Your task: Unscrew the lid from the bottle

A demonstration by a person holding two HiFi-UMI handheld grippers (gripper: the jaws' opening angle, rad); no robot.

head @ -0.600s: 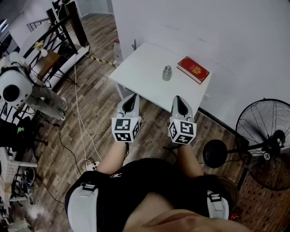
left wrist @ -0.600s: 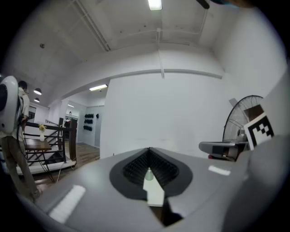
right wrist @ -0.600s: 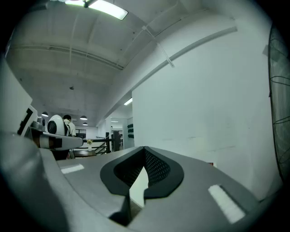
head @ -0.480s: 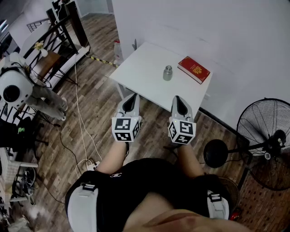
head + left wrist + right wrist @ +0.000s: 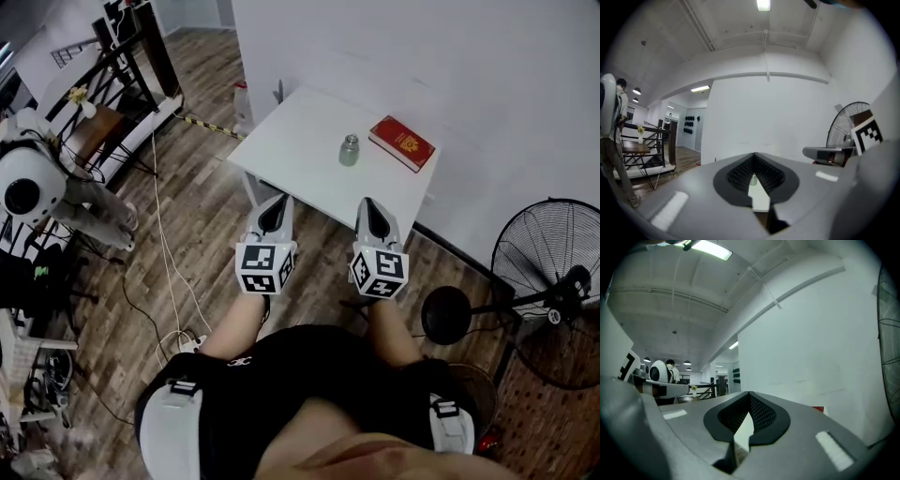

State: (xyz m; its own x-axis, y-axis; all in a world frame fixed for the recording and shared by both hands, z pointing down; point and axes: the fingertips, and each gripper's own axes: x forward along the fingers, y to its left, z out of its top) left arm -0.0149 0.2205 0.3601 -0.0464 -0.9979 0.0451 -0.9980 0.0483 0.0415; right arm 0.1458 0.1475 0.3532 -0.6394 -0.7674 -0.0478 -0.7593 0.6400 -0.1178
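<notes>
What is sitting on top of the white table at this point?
A small bottle stands upright near the middle of the table, its lid apparently on. A red book lies flat toward the far right corner, apart from the bottle. Anything beneath the book is covered.

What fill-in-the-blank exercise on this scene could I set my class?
The bottle stands on a white ____. The book lying near it has a ____ cover. The left gripper and right gripper both have their jaws ____, holding nothing.
Missing words: table; red; shut.
</notes>
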